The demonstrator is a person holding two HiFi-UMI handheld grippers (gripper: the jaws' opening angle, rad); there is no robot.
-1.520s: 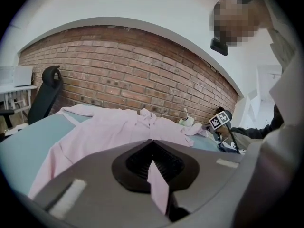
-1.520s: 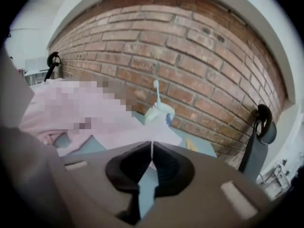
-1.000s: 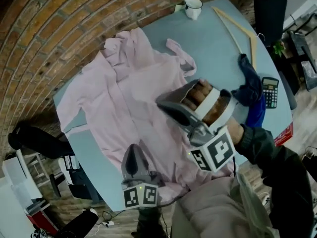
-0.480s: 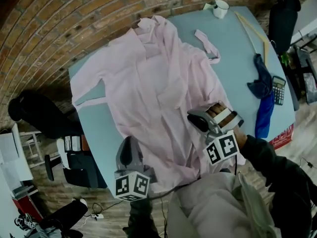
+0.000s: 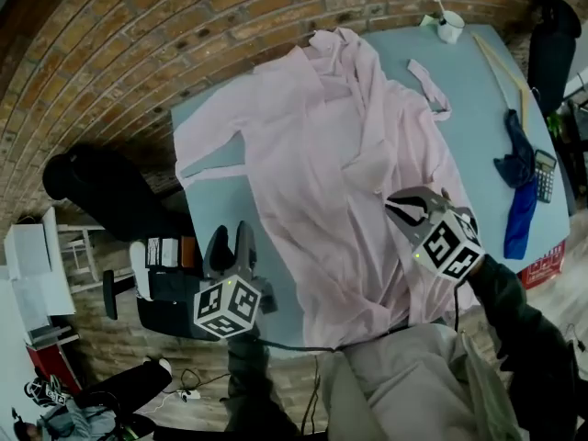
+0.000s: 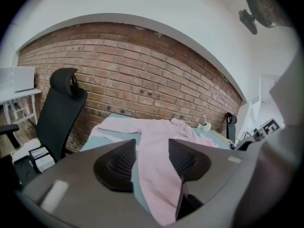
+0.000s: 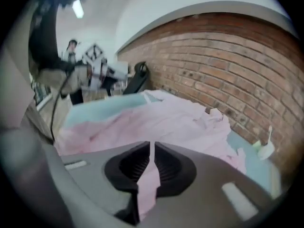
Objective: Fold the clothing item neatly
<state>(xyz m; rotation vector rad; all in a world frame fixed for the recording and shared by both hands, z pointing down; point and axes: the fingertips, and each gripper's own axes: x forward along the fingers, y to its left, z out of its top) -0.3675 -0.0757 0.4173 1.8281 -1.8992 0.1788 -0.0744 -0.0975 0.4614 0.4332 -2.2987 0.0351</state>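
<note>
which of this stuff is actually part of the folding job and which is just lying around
Job: pink shirt; right gripper, closing on shirt fabric; left gripper, opening, gripping nothing.
Lying about: mug, wooden hanger, blue cloth, calculator, office chair.

So the shirt [image 5: 331, 163] is spread out on the table [image 5: 478, 118], taking up pretty much the whole middle of the frame and reaching the near edge at bottom centre. A mug [image 5: 449, 29] sits at the table's upper right corner, with a hanger [image 5: 501, 62] lying just right of and below it. Further down the right side there's a cloth [image 5: 516, 168], with a calculator [image 5: 546, 175] just beside it on the right. Off the table at the left stands an office chair [image 5: 96, 191], and the brick wall [image 5: 138, 53] runs behind everything across the top and upper left.
</note>
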